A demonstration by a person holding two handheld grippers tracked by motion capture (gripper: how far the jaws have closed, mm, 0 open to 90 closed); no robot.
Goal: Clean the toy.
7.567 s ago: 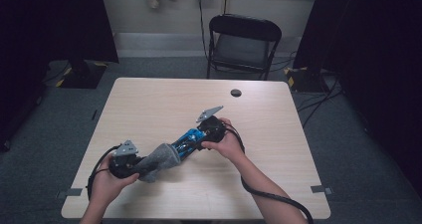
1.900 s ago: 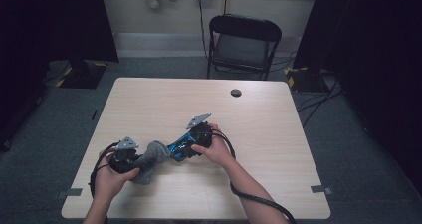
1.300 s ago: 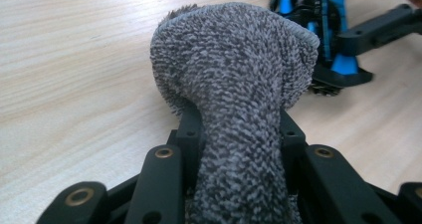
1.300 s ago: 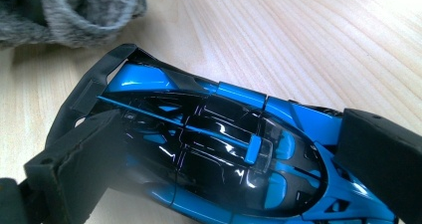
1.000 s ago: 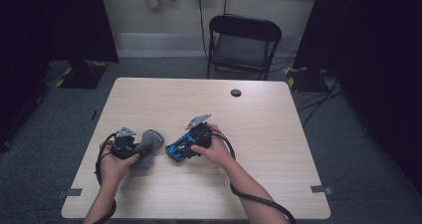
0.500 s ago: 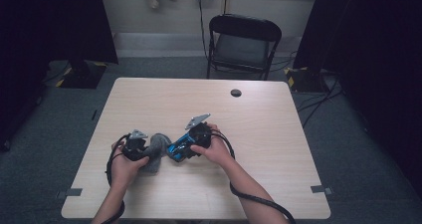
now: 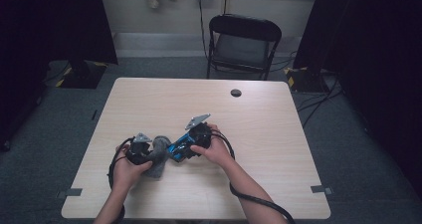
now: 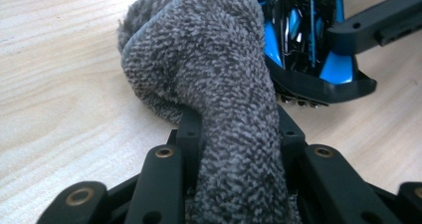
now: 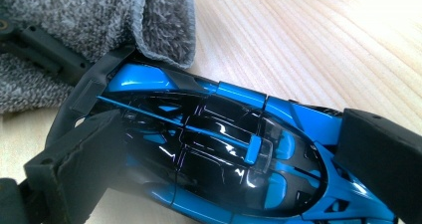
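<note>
My left gripper is shut on a bunched grey terry cloth, which stands up between its jaws. The cloth's far end touches the tail of a blue and black toy car. My right gripper is shut on that car, one black pad on each side of its body. The car lies low over the wooden table, its tail toward the cloth. A hand holds each gripper.
A small black round object lies near the table's far edge. A black folding chair stands behind the table. Cables trail from both grippers toward the near edge.
My left gripper has moved right with the cloth, from apart from the car to touching its tail. The right gripper and the car have kept still.
</note>
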